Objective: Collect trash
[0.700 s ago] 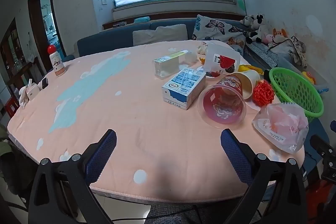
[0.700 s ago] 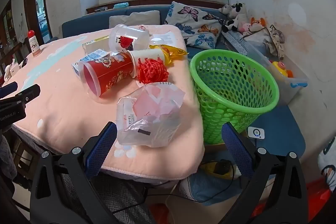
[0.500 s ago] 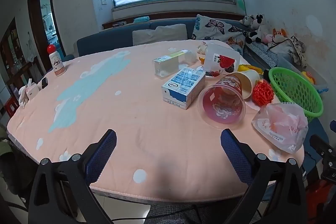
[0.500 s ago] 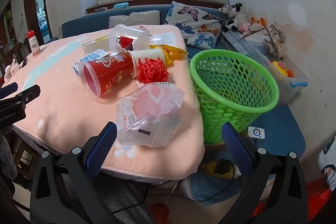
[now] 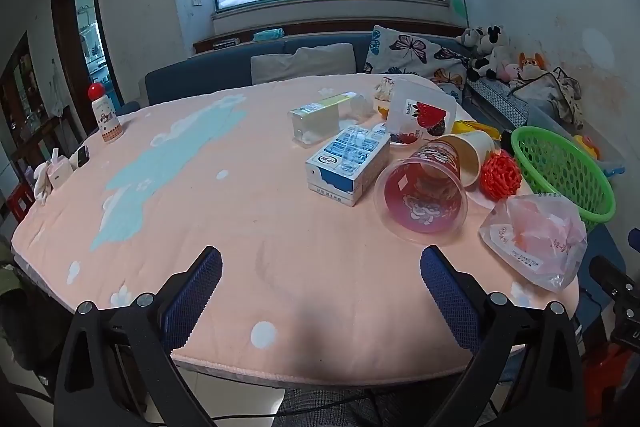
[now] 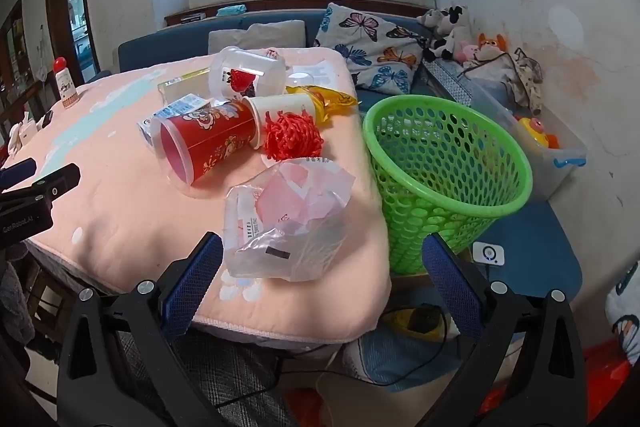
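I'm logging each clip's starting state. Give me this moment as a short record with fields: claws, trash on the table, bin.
left claw: open, empty, above the near table edge
right claw: open, empty, fingers either side of the plastic bag
trash on table: plastic bag, red cup on its side, red mesh ball, paper cup, milk carton, strawberry tub, clear box, yellow wrapper
bin: green basket beside the table's right edge; nothing visible inside
table: pink cloth
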Demonstrator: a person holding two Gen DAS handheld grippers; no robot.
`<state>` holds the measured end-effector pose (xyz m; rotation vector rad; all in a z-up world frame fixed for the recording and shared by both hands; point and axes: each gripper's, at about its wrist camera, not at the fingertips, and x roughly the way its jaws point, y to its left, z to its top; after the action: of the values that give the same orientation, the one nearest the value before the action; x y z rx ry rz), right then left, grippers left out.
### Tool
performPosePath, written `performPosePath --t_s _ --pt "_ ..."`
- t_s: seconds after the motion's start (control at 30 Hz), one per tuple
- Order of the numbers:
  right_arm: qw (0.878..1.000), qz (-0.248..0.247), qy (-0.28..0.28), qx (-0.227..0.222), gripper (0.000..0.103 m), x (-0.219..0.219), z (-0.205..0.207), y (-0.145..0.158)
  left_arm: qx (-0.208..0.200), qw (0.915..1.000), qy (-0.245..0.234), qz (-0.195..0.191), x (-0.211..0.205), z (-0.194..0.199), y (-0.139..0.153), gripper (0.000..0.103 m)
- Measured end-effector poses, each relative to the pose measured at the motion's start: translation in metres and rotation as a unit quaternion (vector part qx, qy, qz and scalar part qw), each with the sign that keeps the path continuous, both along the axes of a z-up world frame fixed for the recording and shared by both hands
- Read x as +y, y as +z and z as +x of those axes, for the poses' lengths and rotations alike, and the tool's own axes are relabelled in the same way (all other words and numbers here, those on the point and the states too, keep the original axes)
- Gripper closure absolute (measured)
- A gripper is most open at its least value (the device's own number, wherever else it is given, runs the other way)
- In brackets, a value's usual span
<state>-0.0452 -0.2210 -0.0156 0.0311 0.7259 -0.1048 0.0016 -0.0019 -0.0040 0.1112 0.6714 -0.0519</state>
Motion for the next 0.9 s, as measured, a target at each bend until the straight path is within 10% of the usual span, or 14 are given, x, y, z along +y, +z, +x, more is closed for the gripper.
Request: performPosePath --t_s 0.9 --pt "1.000 -0.008 0.002 -0.026 0.004 0.007 -0.007 0.011 -0.034 0.9993 -0.010 -0.016 0.001 -0.013 0.016 0.007"
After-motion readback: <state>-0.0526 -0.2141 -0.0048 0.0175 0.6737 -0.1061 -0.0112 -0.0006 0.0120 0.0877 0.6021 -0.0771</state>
